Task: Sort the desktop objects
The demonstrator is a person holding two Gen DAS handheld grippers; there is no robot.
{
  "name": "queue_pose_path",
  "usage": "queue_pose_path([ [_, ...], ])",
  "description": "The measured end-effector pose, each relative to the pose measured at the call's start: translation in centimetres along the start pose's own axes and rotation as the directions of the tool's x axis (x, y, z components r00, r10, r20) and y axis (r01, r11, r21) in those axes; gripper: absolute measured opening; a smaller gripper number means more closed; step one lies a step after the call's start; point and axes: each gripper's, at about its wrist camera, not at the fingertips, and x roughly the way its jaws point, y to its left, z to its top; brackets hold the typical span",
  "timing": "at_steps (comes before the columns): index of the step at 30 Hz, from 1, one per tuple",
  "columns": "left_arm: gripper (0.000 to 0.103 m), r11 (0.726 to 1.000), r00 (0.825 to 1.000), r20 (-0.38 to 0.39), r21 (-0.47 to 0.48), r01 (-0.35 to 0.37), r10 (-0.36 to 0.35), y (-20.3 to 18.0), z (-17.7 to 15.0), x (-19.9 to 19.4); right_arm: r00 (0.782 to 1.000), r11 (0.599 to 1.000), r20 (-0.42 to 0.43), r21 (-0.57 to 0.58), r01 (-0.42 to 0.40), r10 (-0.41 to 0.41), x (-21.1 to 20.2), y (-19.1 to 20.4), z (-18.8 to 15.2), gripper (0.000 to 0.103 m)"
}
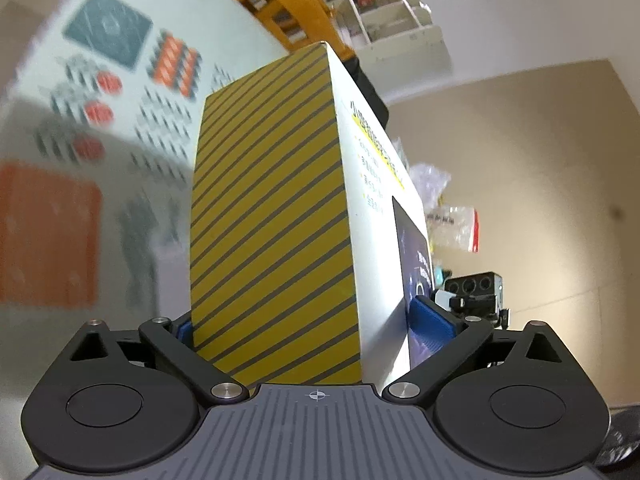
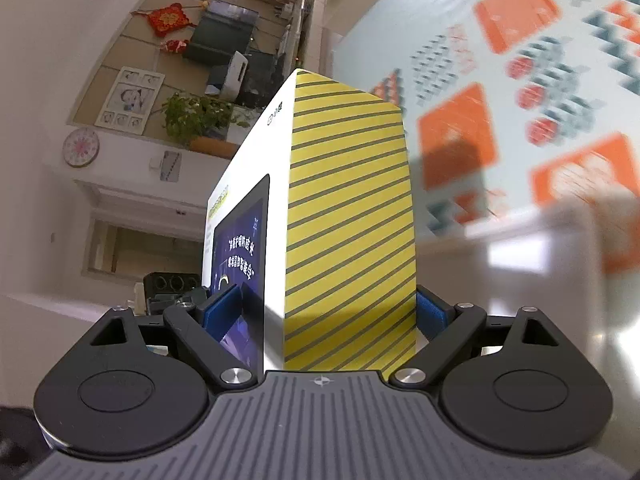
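**Both grippers clamped on one striped box**

Fingers of the left gripper (image 1: 308, 326) are closed on a tall product box (image 1: 276, 216), one blue pad (image 1: 430, 326) pressed flat against its white printed face and the other only just showing behind the opposite edge. Its yellow side with dark diagonal stripes faces the left wrist camera and runs forward from between the fingers, filling the middle of the view. On the white face, yellow-highlighted text sits further out along the box, and a dark screen picture lies right under the pad.

Fingers of the right gripper (image 2: 334, 312) grip the same box (image 2: 348, 216) in the same way: the blue pad (image 2: 222, 308) on one side lies on the dark screen picture of the white face, and the pad on the other side bears on the far face beyond the striped side.

Past the left fingers, on the white-face side, part of the other gripper's black housing (image 1: 474, 290) shows close by, with a clear plastic bag (image 1: 456, 228) with a red strip further out. On the striped side of both views lies a blurred patterned tabletop (image 2: 520, 80) with orange and grey shapes. Whether the box touches it cannot be told.
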Motion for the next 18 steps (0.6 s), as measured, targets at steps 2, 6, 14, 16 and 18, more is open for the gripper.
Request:
queue_pose_path([
  [2, 0.102, 1.000, 1.000, -0.011, -0.018, -0.003, 0.003, -0.1, -1.6, 1.4, 1.000, 1.000, -0.004, 0.002, 0.009, -0.009, -1.8, -1.3, -1.2, 0.103],
  [6, 0.102, 0.999, 1.000, -0.023, -0.052, -0.011, 0.010, 0.3, -3.8, 3.5, 1.000, 1.000, -0.010, 0.021, 0.019, -0.019, -3.8, -3.5, -2.7, 0.103],
  [14, 0.103, 0.997, 0.998, -0.043, -0.070, -0.043, 0.040, 1.8, -4.7, 5.4, 1.000, 0.998, -0.030, 0.066, 0.008, -0.006, -3.8, -7.6, -4.1, 0.103],
  [16, 0.102, 0.997, 0.998, -0.041, -0.061, -0.045, 0.043, 1.9, -4.5, 5.5, 1.000, 0.997, -0.031, 0.076, -0.003, 0.005, -3.5, -8.1, -3.9, 0.103],
  [18, 0.102, 0.998, 0.998, -0.041, -0.054, -0.046, 0.044, 2.0, -4.3, 5.6, 0.999, 0.997, -0.032, 0.080, -0.012, 0.014, -3.3, -8.4, -3.7, 0.103],
])
